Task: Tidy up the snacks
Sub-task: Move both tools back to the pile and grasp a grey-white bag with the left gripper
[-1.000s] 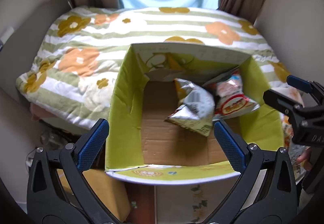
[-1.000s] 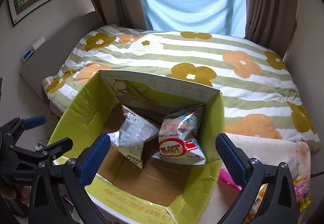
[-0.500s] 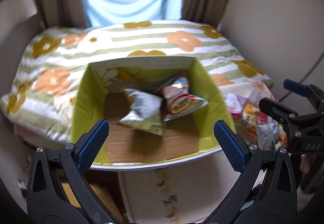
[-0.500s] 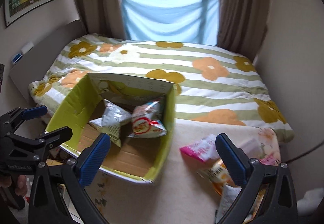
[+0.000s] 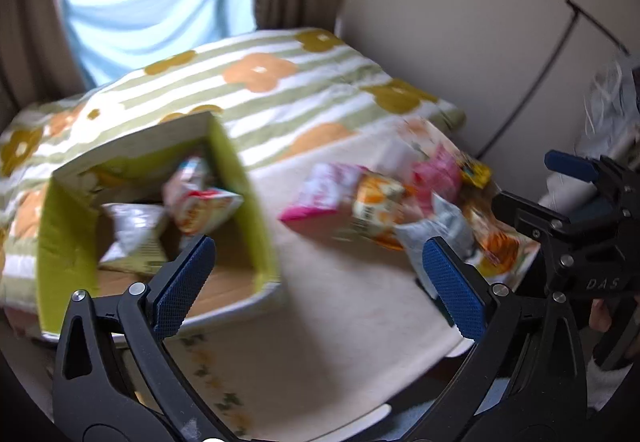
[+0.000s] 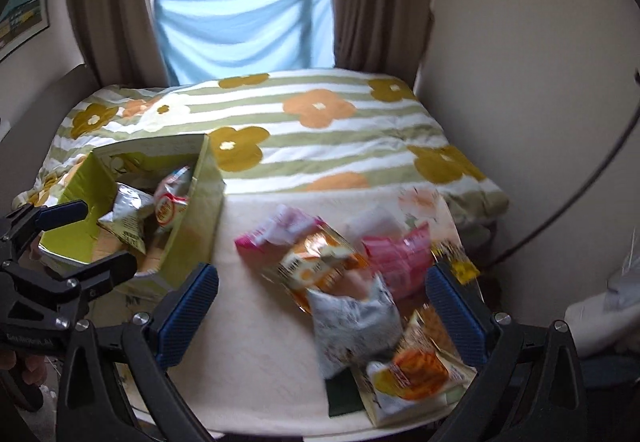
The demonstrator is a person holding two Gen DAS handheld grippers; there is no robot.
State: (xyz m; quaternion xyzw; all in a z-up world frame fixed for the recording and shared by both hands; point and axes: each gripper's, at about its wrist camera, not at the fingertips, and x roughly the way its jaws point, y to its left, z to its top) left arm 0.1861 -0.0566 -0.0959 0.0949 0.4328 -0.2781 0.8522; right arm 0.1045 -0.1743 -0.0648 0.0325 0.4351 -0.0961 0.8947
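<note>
Step in hand: fetching the next snack, since both the left hand-held gripper (image 5: 318, 282) and the right hand-held gripper (image 6: 320, 312) are wide open and empty, two bags lie in the box (image 6: 80, 242) at 9 o'clock, and the pile (image 6: 352, 282) on the tabletop (image 6: 256, 362) sits dead ahead, so the next move calls for closing on one bag.

A cream-covered table (image 6: 256, 354) holds a green cardboard box (image 6: 200, 218). Right of the box lies a heap of snack packets (image 6: 360, 282).

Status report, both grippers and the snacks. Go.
Left gripper open, empty. Right gripper open, empty, above the snack pile. Two bags in the green box. Nothing blocking the pile.
</note>
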